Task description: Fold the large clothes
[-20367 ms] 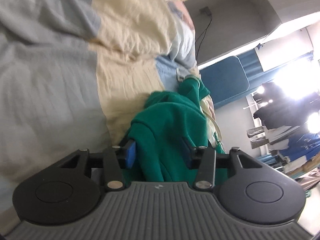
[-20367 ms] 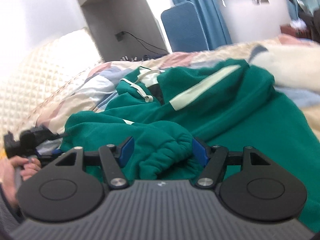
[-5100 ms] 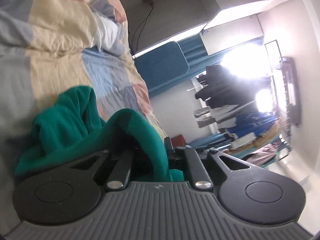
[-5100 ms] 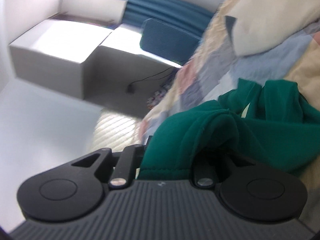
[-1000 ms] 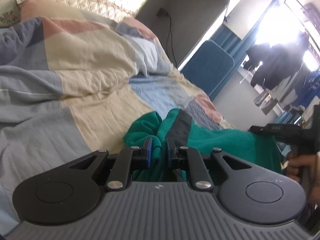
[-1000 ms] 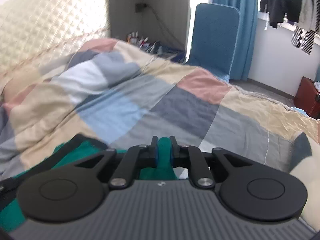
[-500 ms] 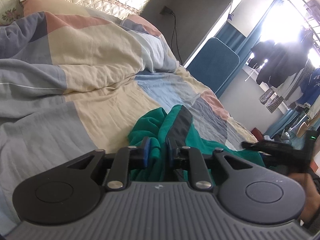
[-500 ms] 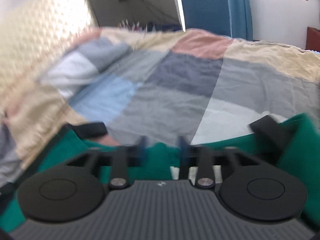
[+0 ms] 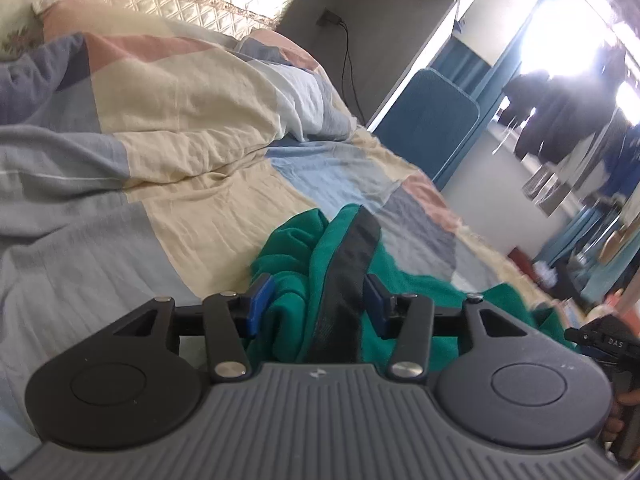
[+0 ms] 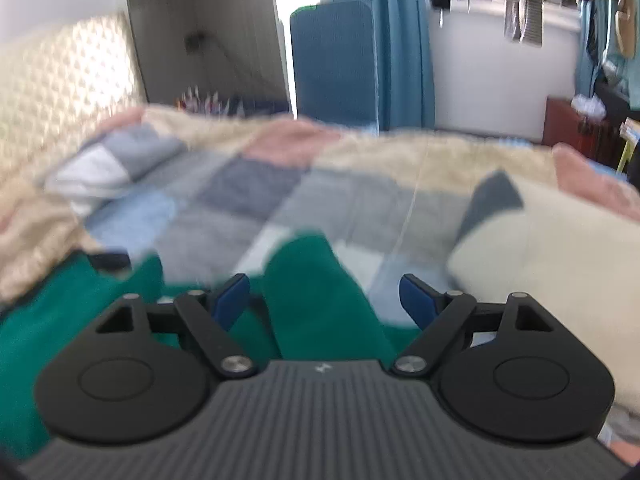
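Counts: 1 green garment, 2 grippers (L, R), 1 quilt, 1 chair.

Left gripper: ribbed grey housing carrying a small pale logo, two round black discs with embossed circles, black linkage arms fixed with silver screws, and blue pads on the fingers. Right gripper: same build, with grey ribbed body, black discs, silver screws and blue finger pads. The right-wrist view is blurred, so finer markings there are unreadable.
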`<state>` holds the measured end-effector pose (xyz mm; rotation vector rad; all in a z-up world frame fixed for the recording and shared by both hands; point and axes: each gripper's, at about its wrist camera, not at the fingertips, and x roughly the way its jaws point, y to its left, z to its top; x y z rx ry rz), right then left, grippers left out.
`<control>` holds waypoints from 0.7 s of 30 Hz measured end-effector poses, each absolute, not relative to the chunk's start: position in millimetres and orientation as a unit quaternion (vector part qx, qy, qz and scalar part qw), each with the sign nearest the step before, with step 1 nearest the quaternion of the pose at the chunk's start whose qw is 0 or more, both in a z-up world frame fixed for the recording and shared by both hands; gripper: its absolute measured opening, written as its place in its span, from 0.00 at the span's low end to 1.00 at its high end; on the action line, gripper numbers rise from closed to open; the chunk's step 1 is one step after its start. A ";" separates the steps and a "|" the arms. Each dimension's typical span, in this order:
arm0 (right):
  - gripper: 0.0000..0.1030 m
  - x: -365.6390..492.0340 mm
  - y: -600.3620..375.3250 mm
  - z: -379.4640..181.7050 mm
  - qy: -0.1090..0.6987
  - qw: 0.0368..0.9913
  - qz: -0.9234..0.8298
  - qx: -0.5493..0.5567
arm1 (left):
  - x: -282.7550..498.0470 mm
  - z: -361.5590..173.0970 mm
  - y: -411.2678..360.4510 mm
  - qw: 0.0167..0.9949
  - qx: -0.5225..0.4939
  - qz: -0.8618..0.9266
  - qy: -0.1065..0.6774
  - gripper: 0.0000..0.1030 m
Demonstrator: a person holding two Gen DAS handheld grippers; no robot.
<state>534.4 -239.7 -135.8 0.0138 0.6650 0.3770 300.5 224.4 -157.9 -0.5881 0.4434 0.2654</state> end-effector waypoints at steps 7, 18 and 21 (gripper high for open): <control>0.39 538.3 -225.4 -157.1 0.349 0.919 0.180 -0.033 | 313.7 -167.1 218.9 0.927 -0.260 0.142 0.229 0.31; 0.11 539.3 -276.8 -137.7 0.265 0.955 0.110 0.083 | 307.3 -144.9 222.5 0.935 -0.279 0.127 0.180 0.19; 0.11 553.8 -273.4 -168.3 0.299 0.948 0.083 0.063 | 317.8 -155.7 229.0 0.926 -0.291 0.138 0.198 0.19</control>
